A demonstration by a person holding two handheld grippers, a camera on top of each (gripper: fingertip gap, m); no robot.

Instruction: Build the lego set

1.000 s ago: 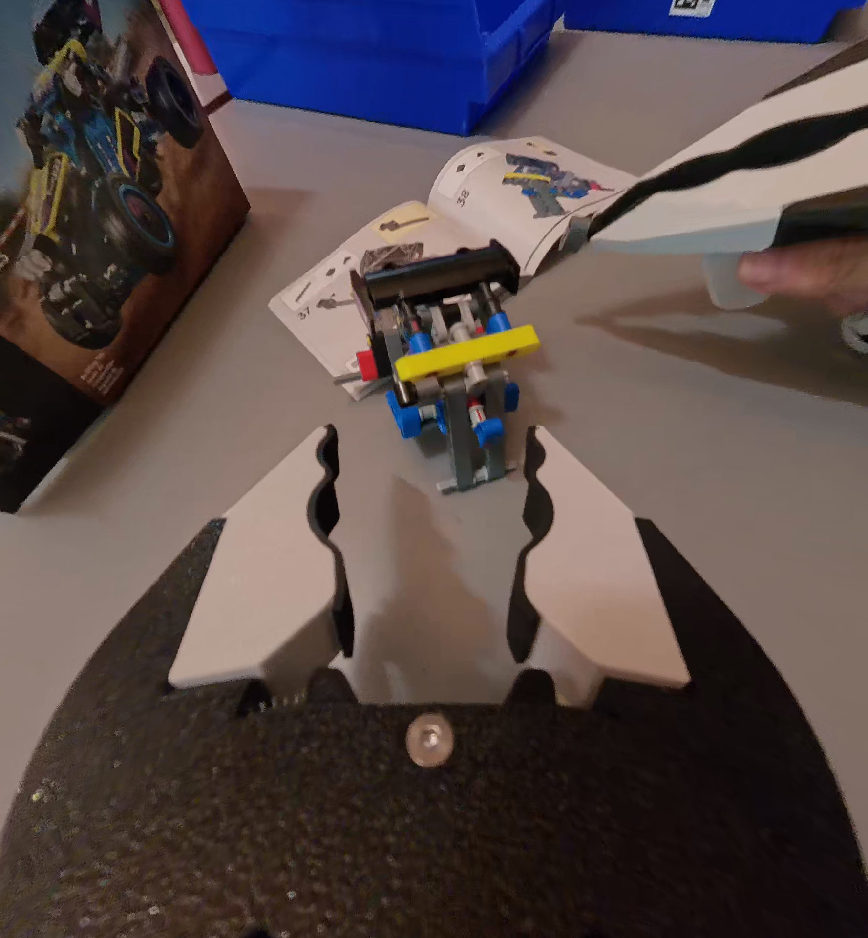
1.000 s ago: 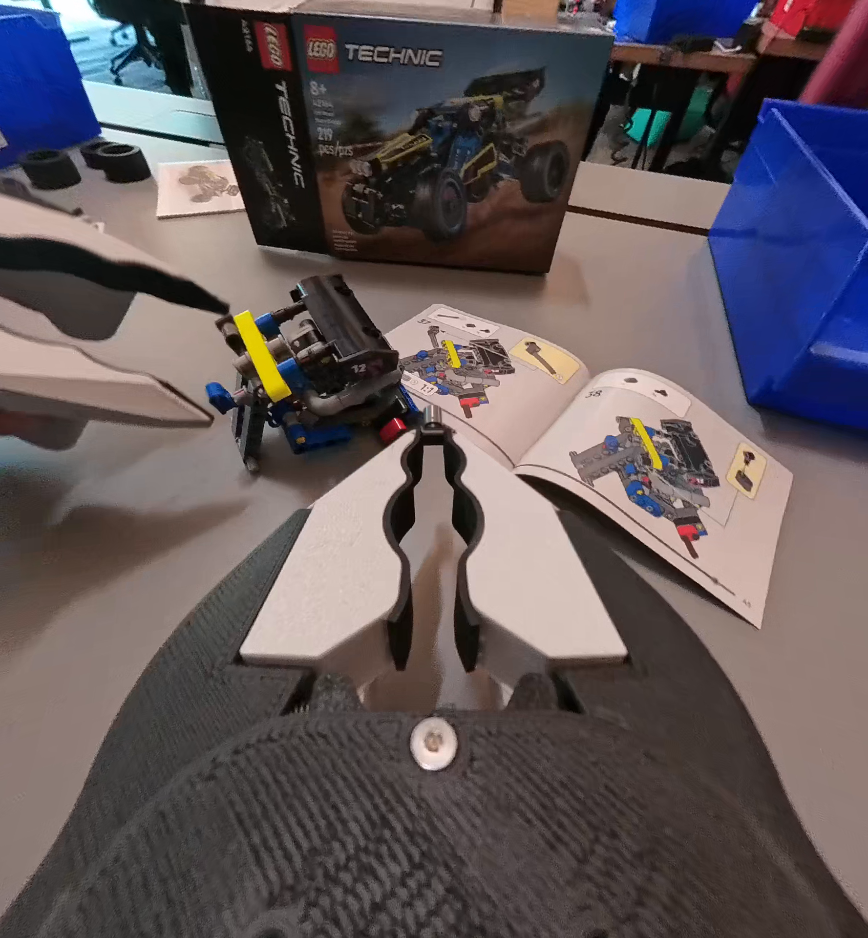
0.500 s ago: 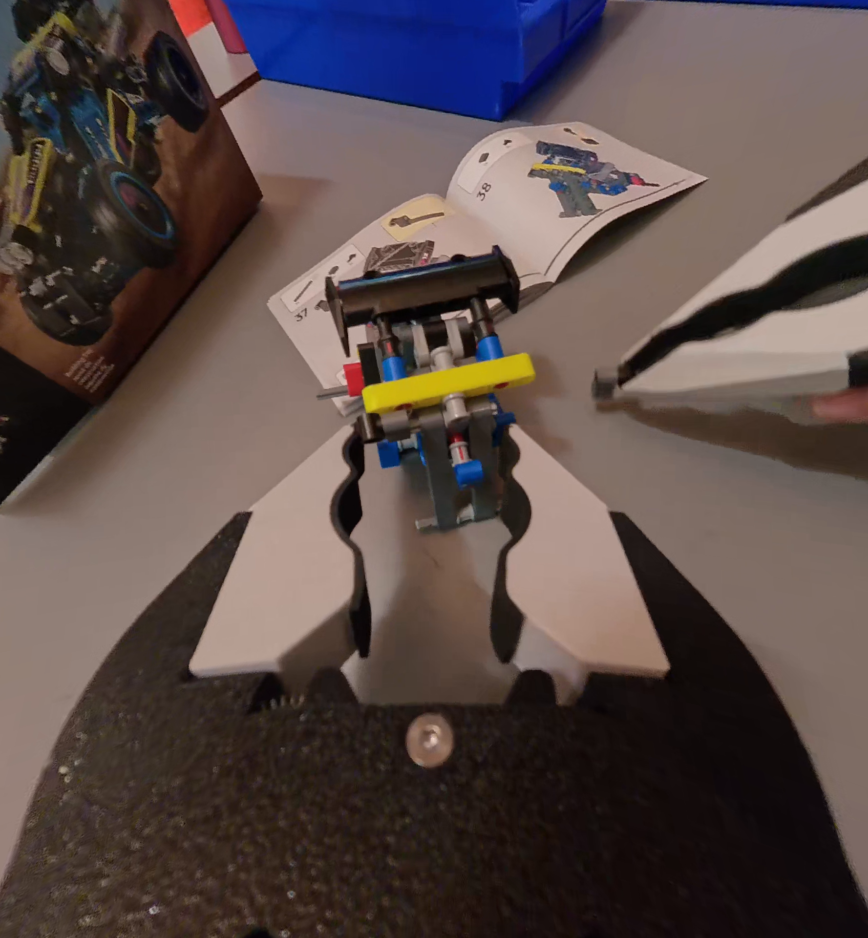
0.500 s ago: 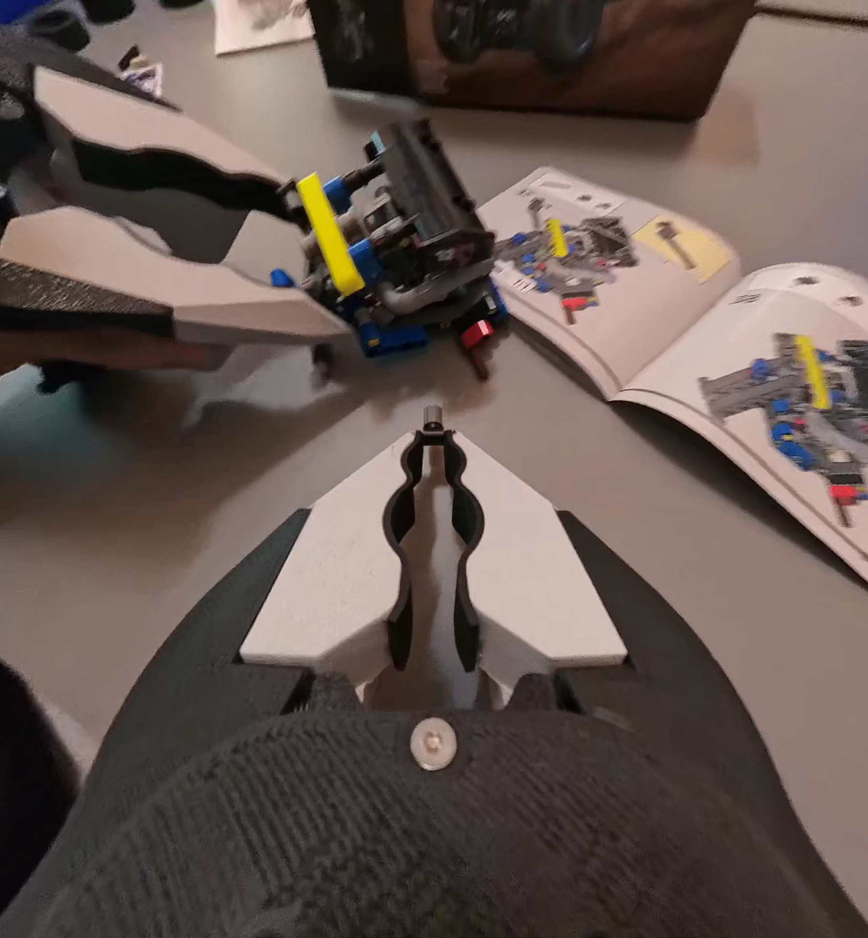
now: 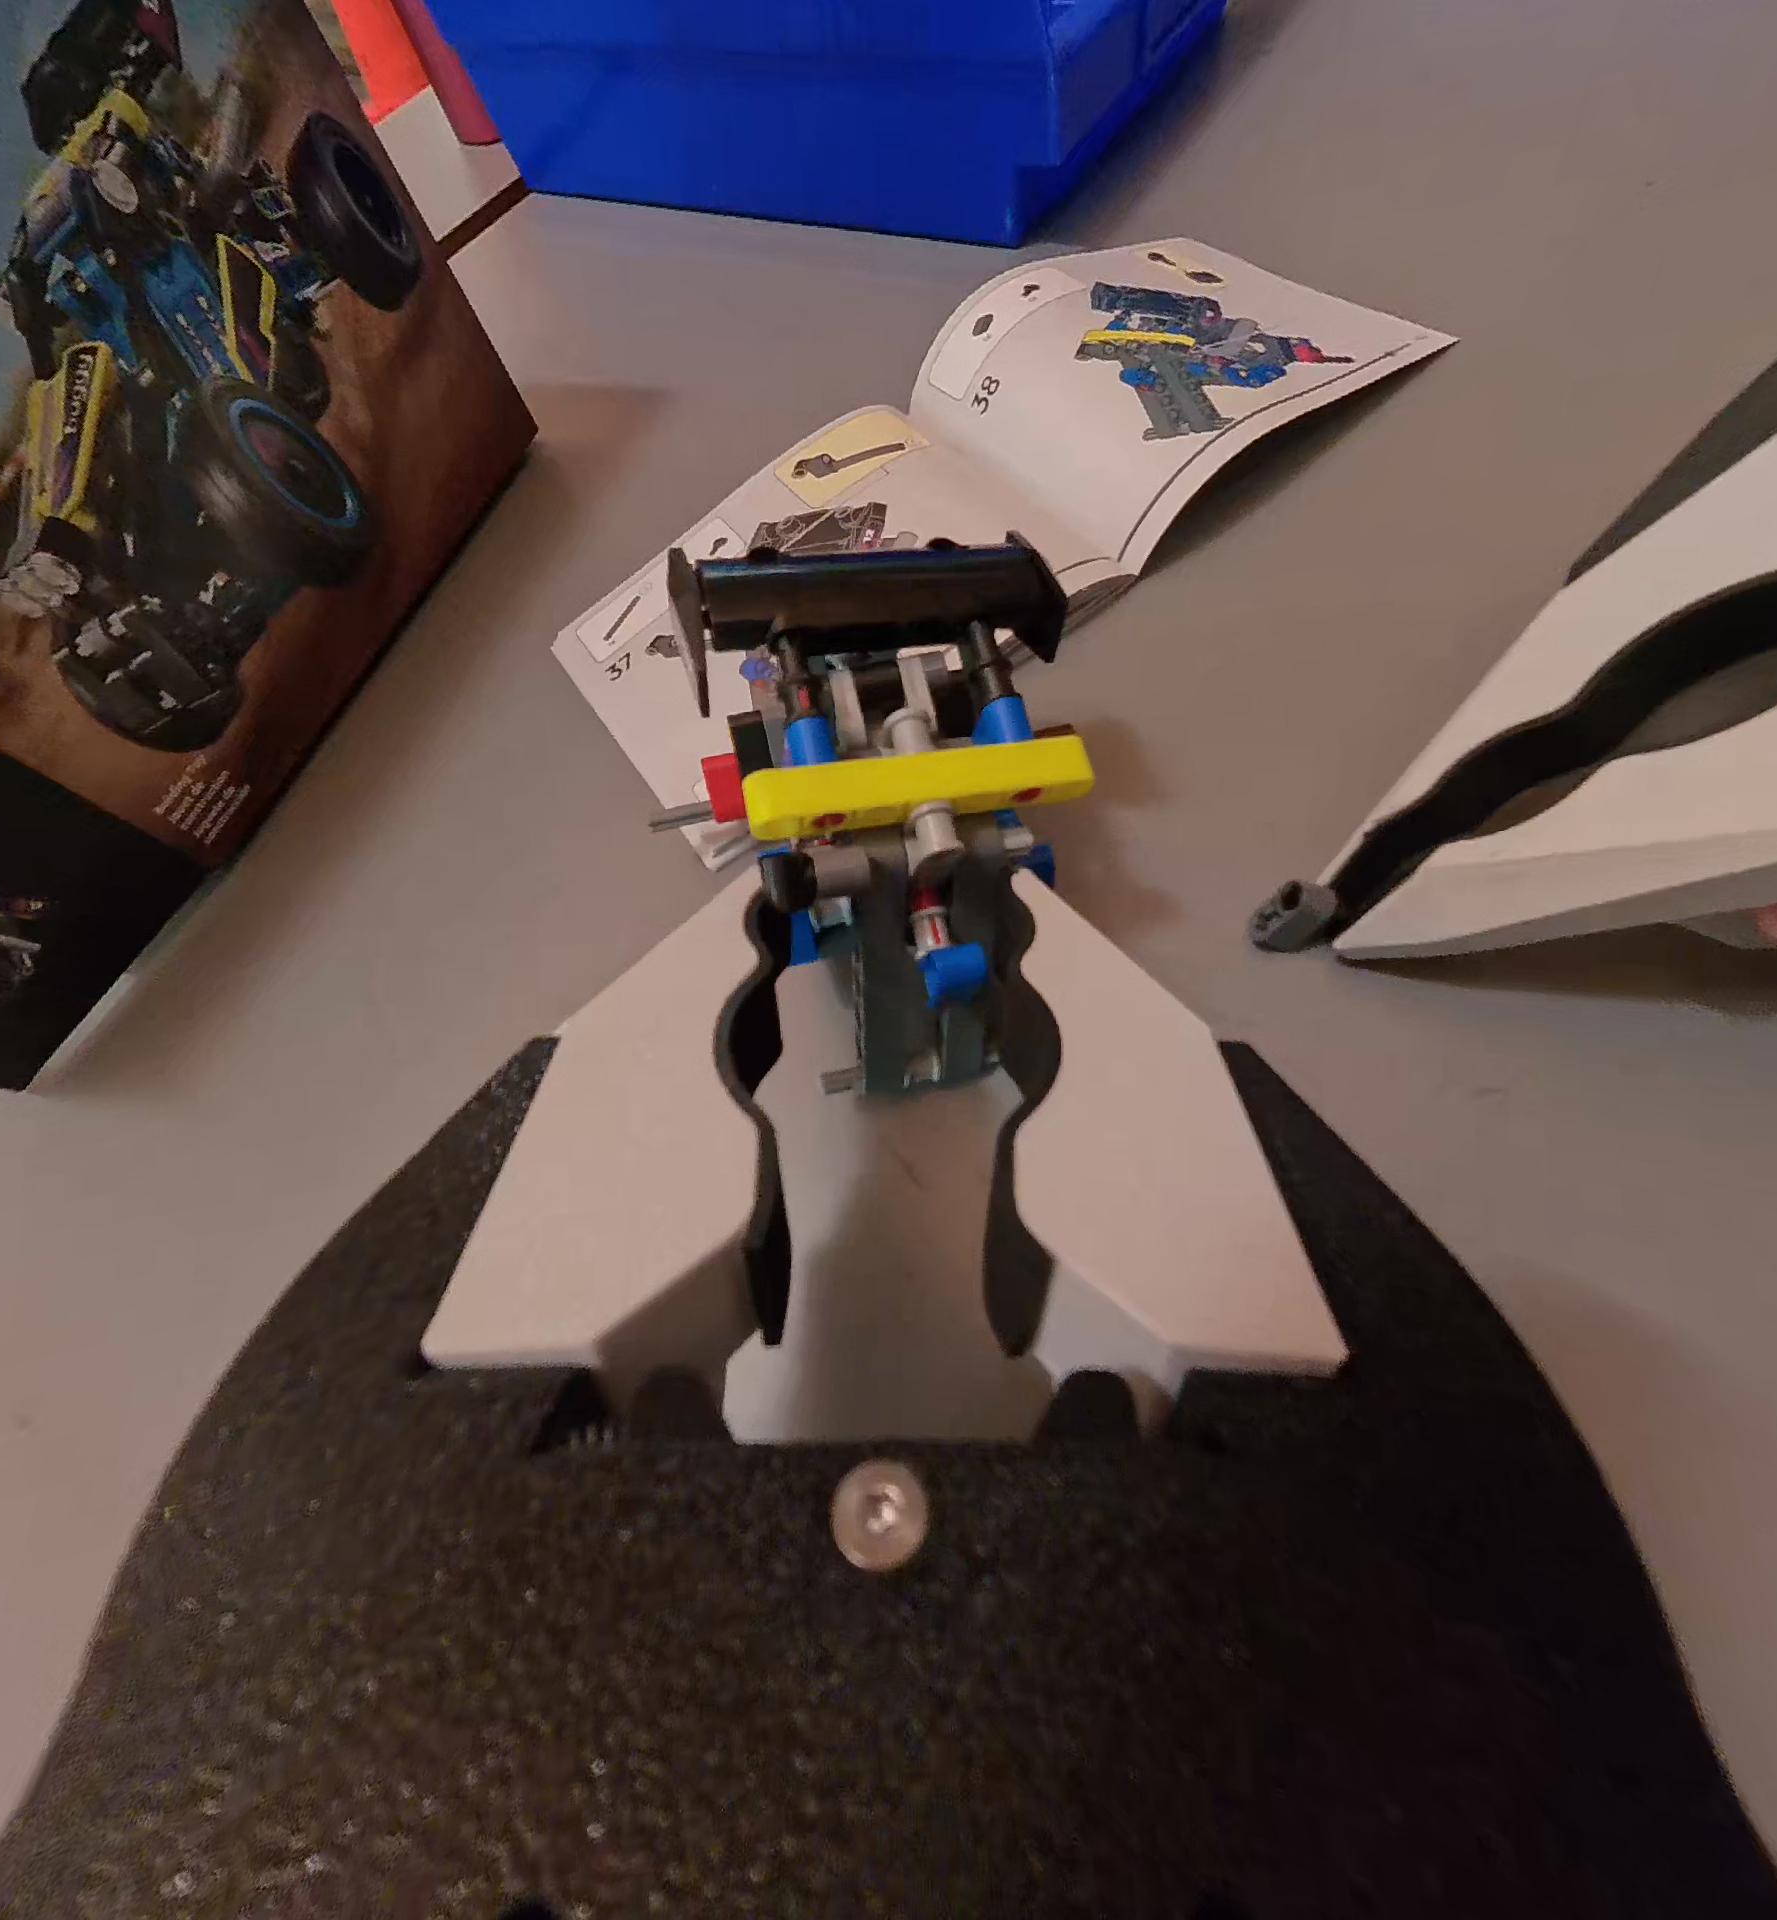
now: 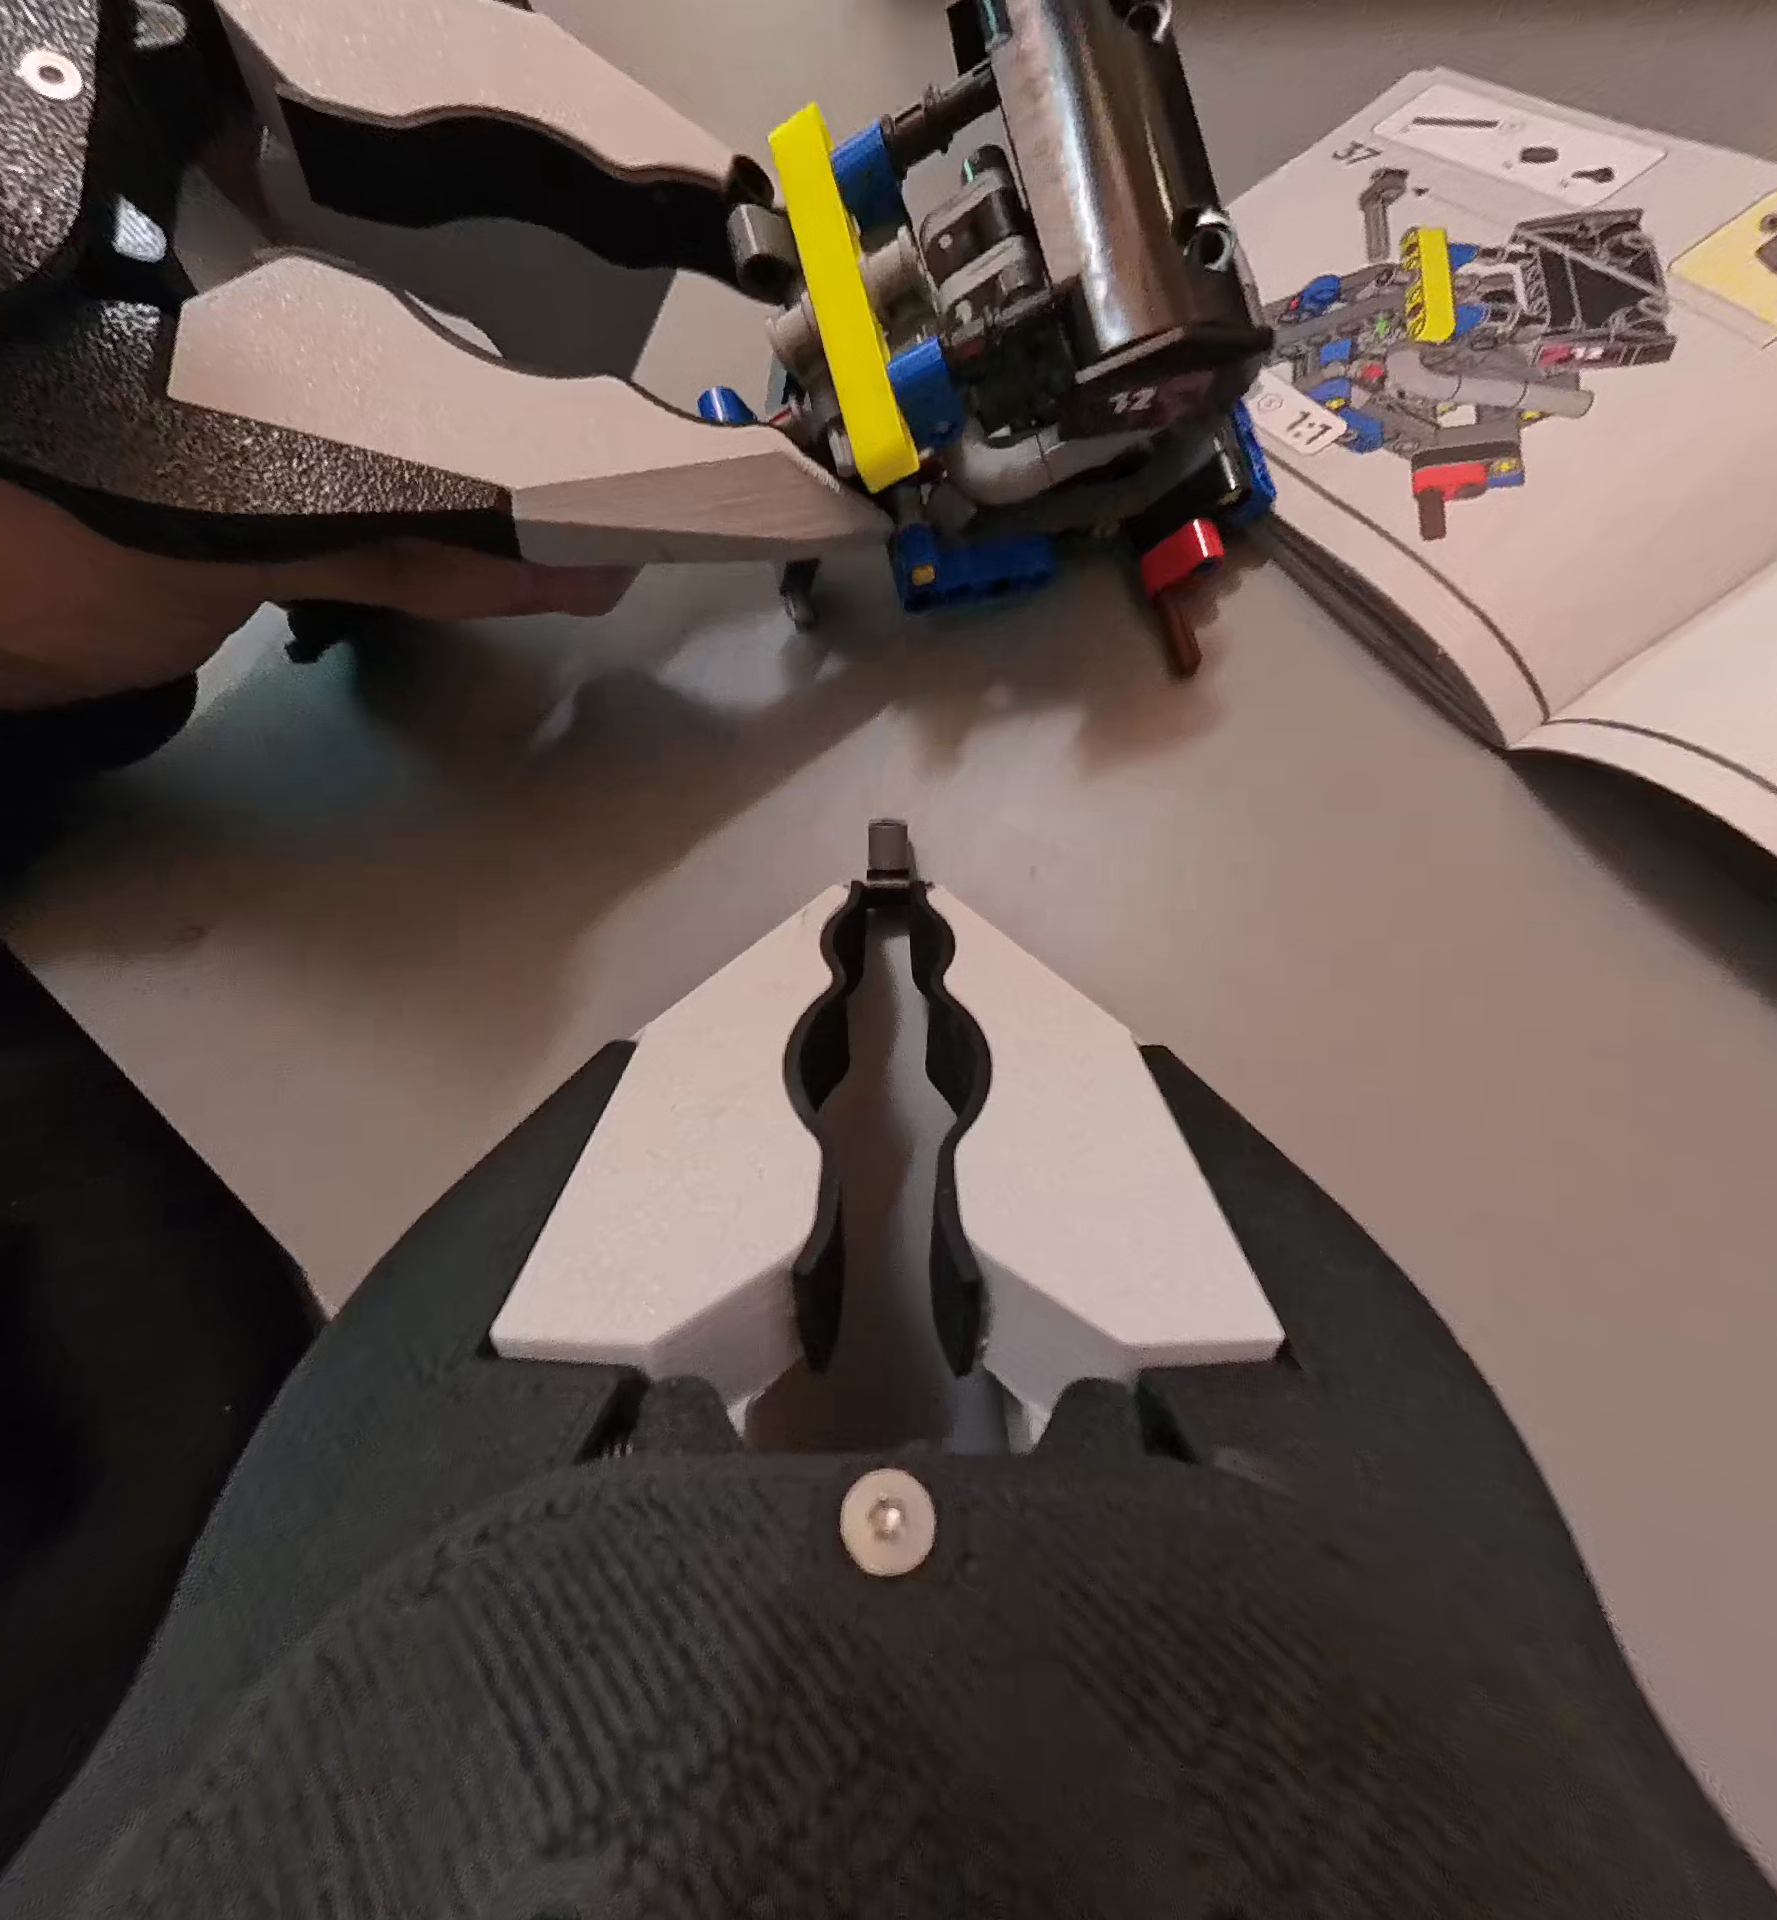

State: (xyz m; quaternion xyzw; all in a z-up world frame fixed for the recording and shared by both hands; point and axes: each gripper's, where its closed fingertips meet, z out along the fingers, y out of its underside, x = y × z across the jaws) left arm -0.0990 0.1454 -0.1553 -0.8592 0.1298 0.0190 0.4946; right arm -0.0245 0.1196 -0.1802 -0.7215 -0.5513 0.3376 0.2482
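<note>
A small brick-built vehicle model [image 5: 915, 779] with a yellow beam, black spoiler and blue pins stands on the grey table [image 5: 448, 987], partly on an open instruction booklet [image 5: 1123, 416]. My left gripper [image 5: 899, 914] is shut on the model's dark grey lower frame, with a pad pressed against each side. The right wrist view shows the same grip on the model [image 6: 1071, 312], near the yellow beam. My right gripper [image 6: 888, 891] is shut on a small dark grey connector piece [image 6: 888, 847] that sticks out past its tips. It hovers to the right of the model, and the piece also shows in the left wrist view [image 5: 1294, 914].
The model's product box [image 5: 188, 416] stands at the left. A blue bin [image 5: 811, 104] sits behind the booklet [image 6: 1590, 416]. A person's hand [image 6: 240, 603] holds the left gripper.
My left gripper moved forward over the model's frame and its fingers closed in on it. My right gripper, still holding the grey piece, drew back from the booklet and tilted down toward the table.
</note>
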